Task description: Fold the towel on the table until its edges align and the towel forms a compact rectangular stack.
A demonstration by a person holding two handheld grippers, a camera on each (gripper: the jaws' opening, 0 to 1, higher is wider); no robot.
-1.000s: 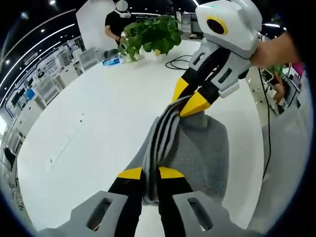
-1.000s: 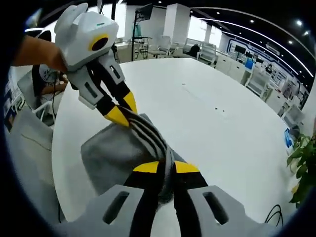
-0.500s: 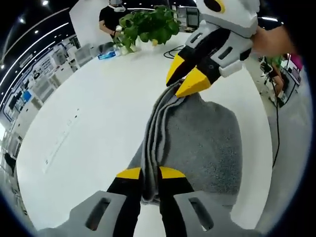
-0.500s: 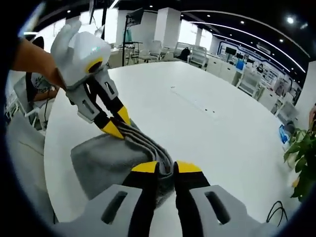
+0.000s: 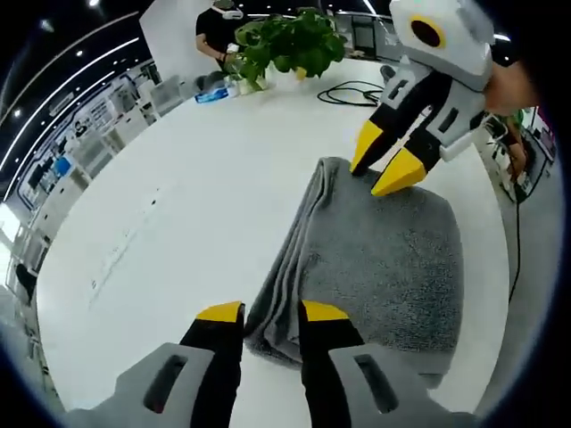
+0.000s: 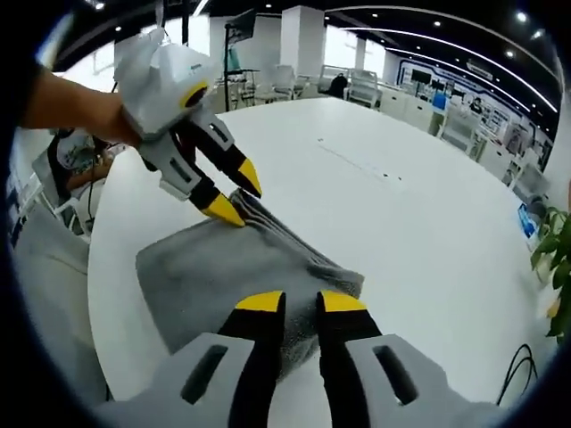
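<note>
The towel (image 5: 384, 259) is grey cloth, matt, with a rough, looped pile. The table (image 5: 178, 205) is white and smooth, with a soft sheen. The right gripper (image 5: 385, 168) has a glossy white shell, probably plastic; its jaw tips look matt yellow.

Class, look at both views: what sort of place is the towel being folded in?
Probably an open-plan office or lab: a large white table bearing the towel, rows of desks and chairs behind, ceiling strip lights, and a potted plant.
</note>
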